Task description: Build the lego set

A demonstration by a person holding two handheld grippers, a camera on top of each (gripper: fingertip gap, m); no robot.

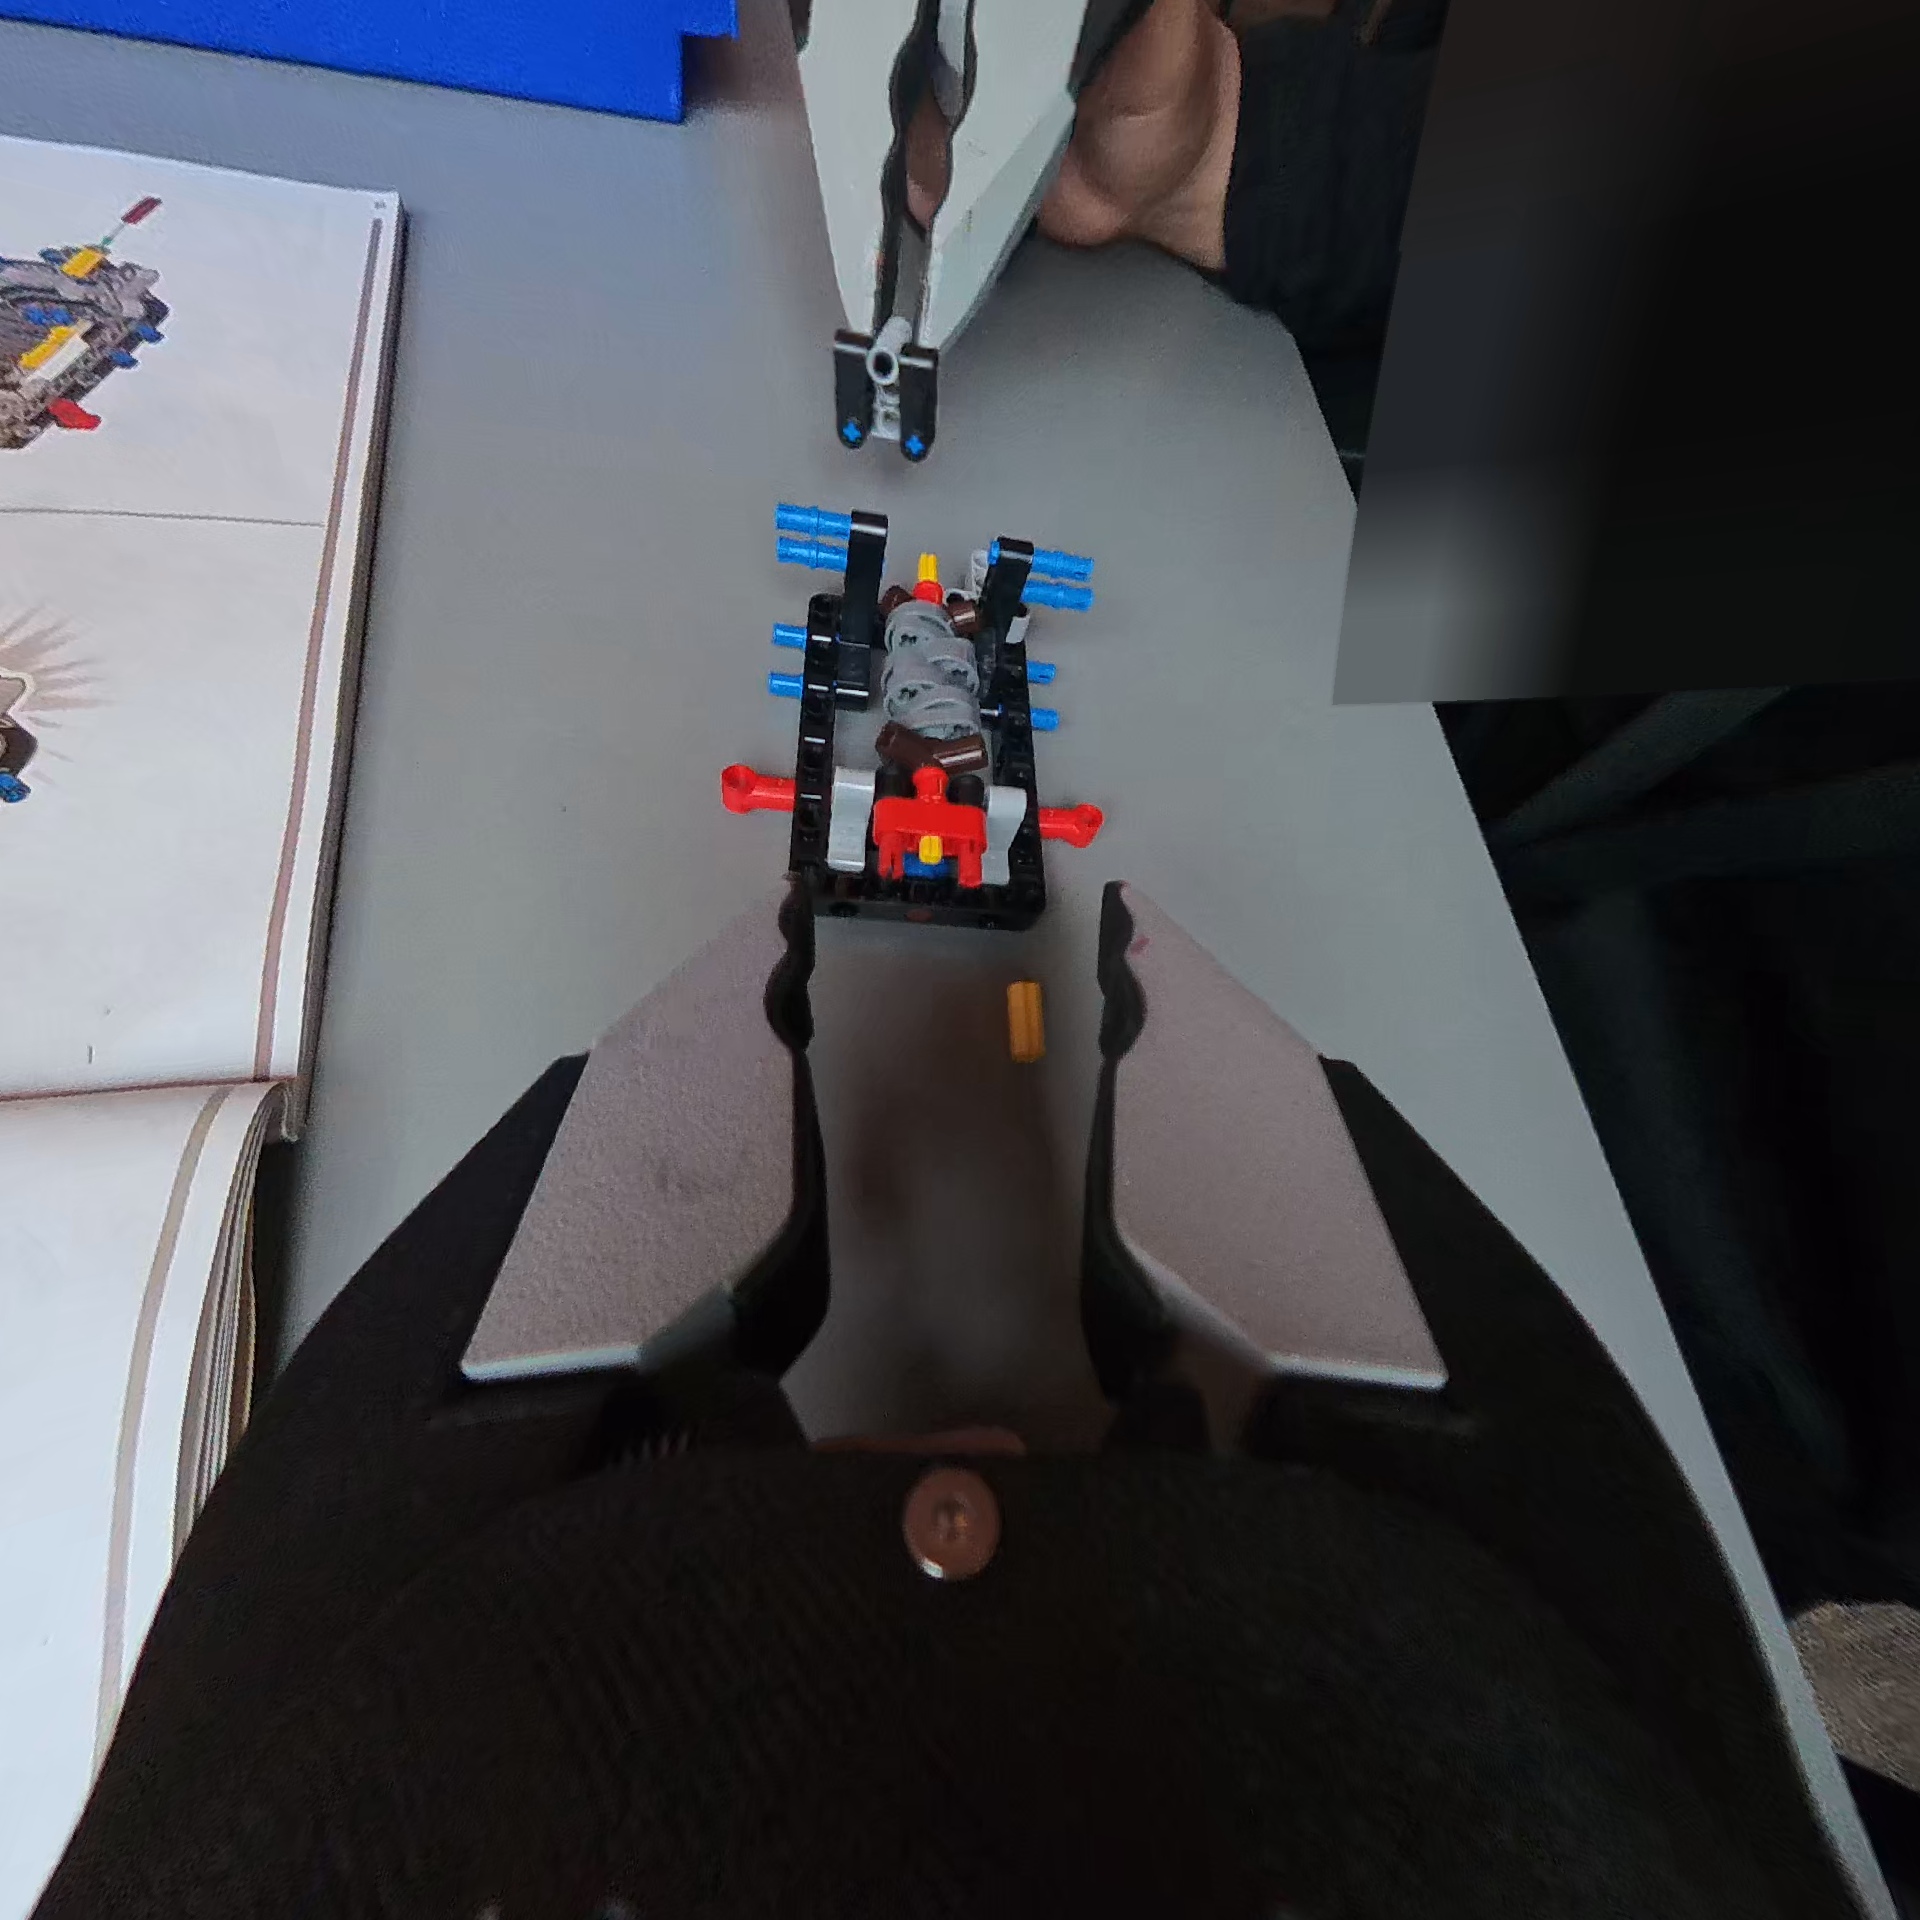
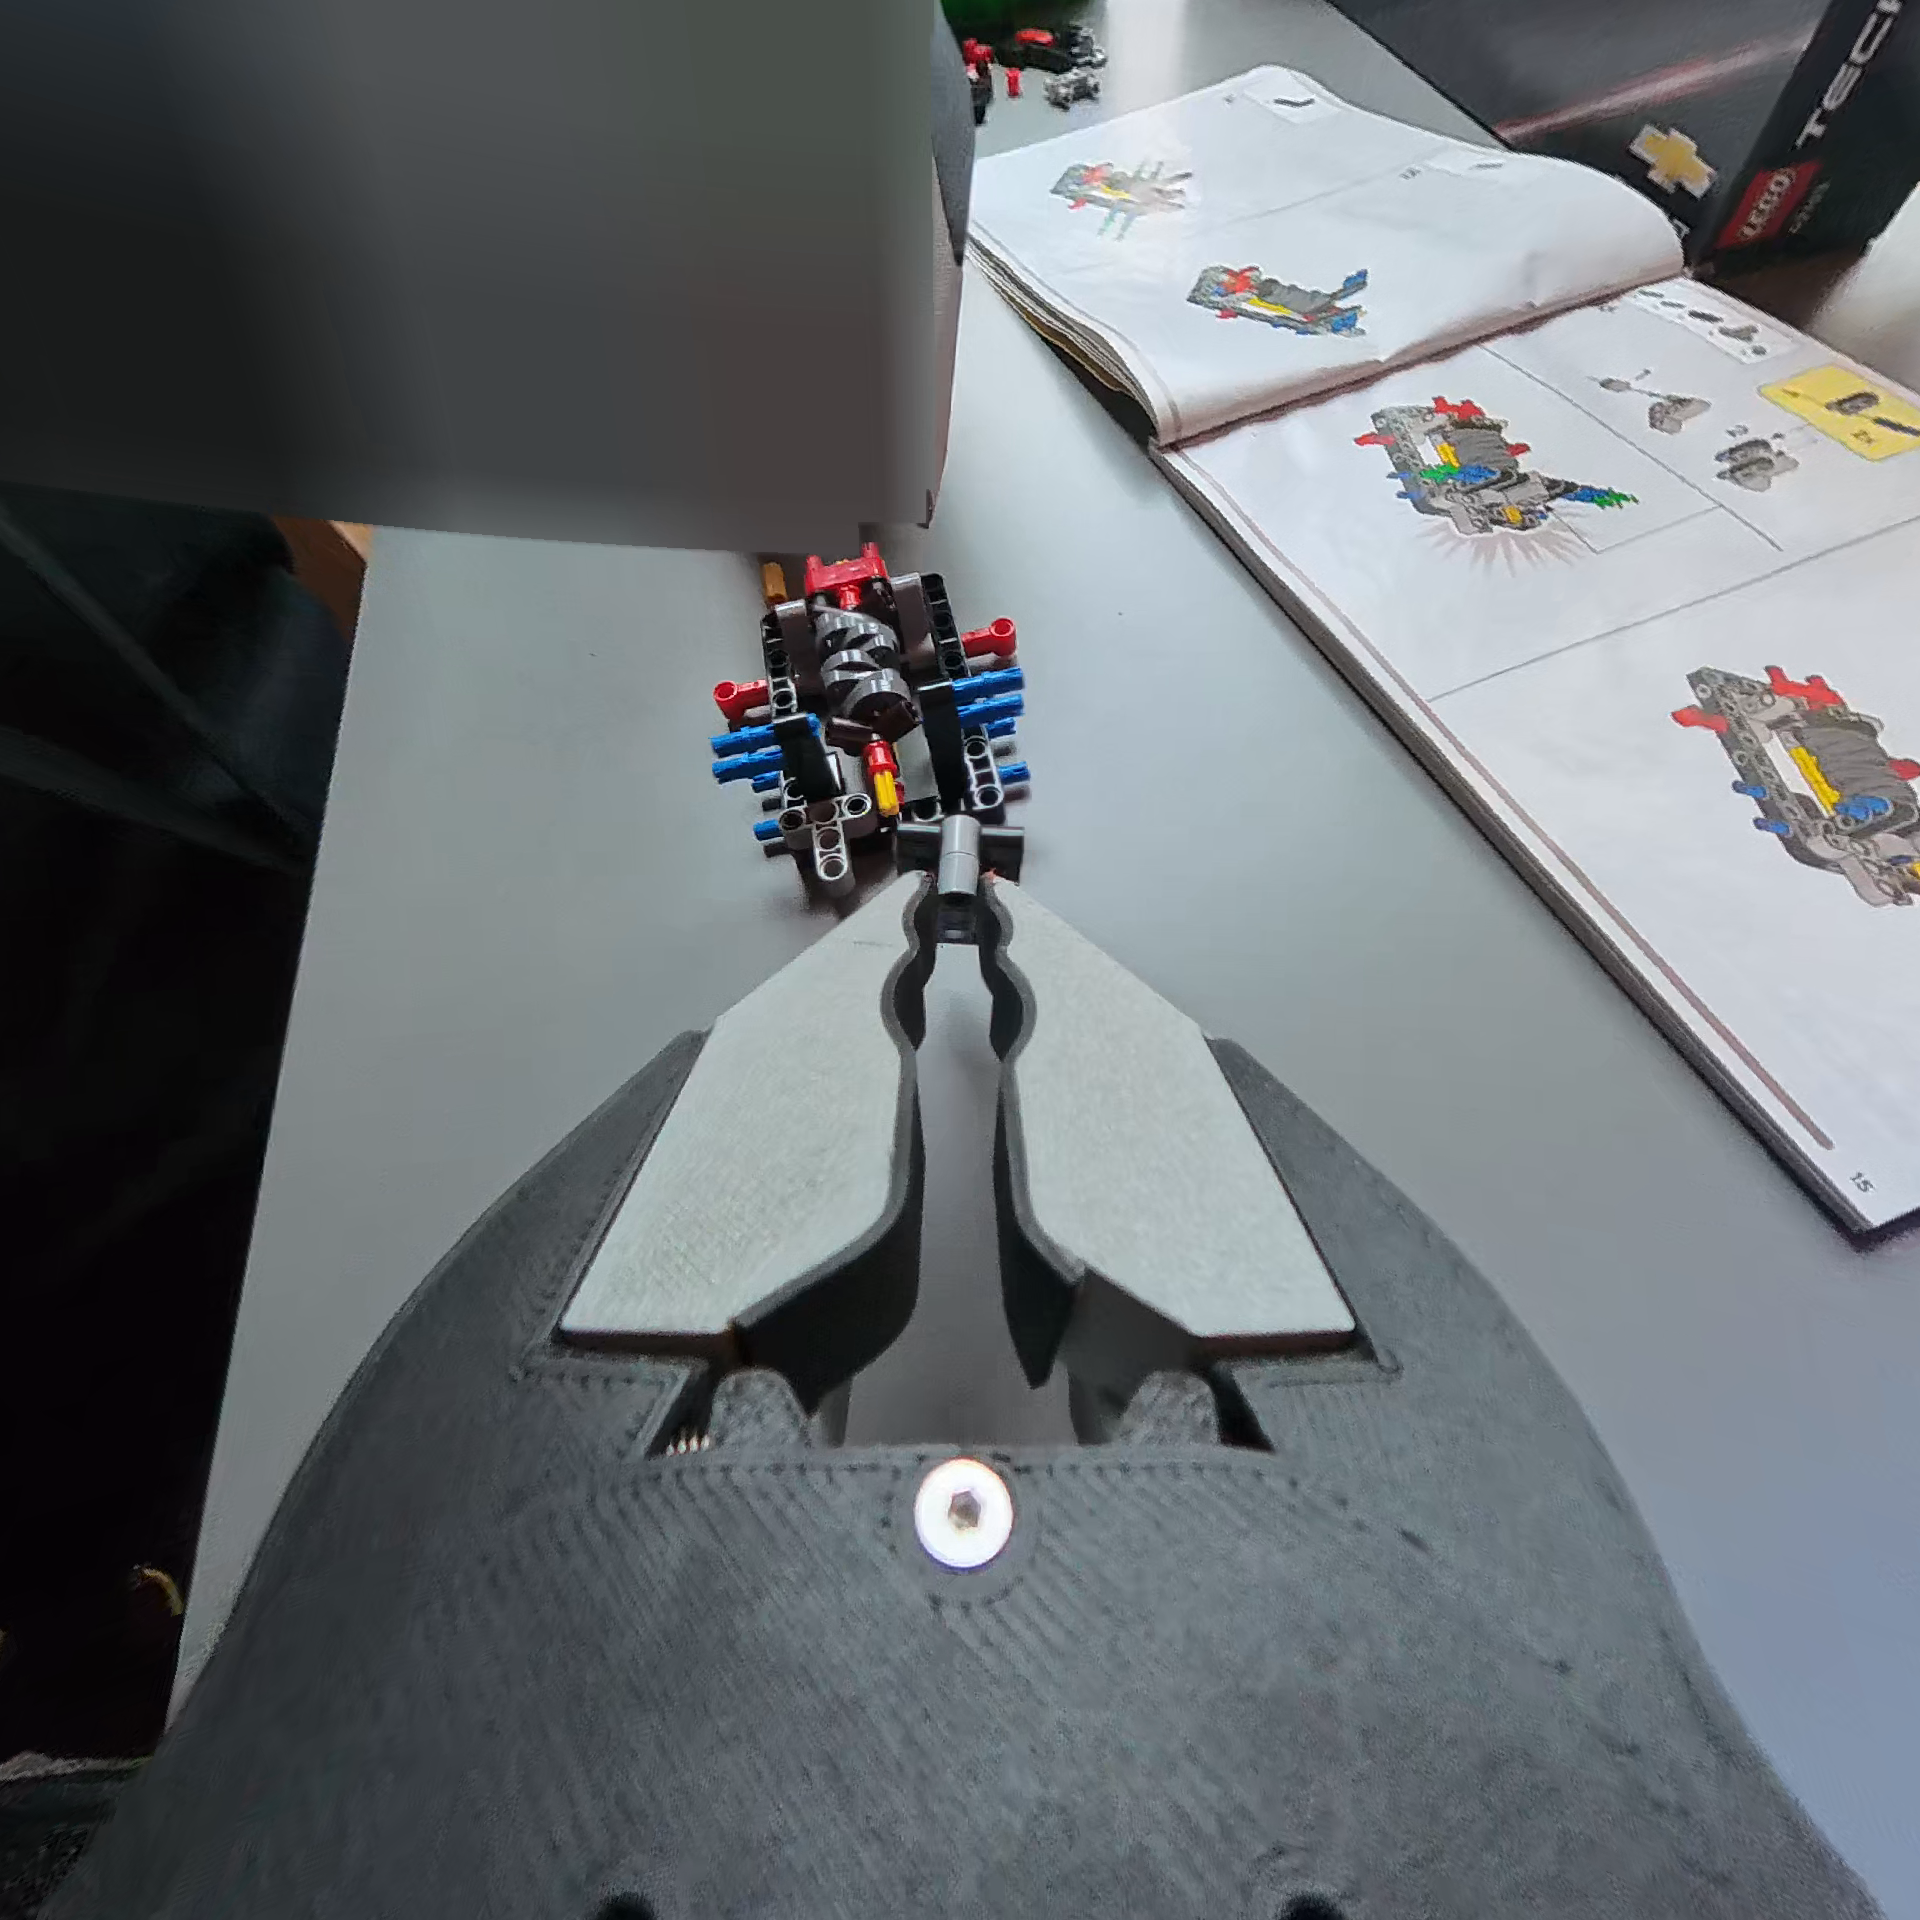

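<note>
Holding a small black-and-grey connector piece with blue pins pinched in my right claw, I hover just short of the black-framed lego chassis on the grey table, its long axis straight ahead; my left claw gapes empty at the far red end, a small tan pin lying between its fingers.

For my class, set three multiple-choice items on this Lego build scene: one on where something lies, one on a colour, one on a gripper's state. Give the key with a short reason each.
1. Where does the loose yellow peg lie?
A. On the booklet
B. On the table between the left gripper's fingertips
C. Inside the frame

2. What colour are the pins sticking out of the chassis's two upright black beams?
A. Blue
B. Green
C. White

3. What state is the right gripper in?
A. Wide open
B. Shut on nothing
C. Shut on a black and grey piece

Key: B, it lies on bare table there; A, blue pins show on both sides; C, the piece sits pinched at its tips.
</note>
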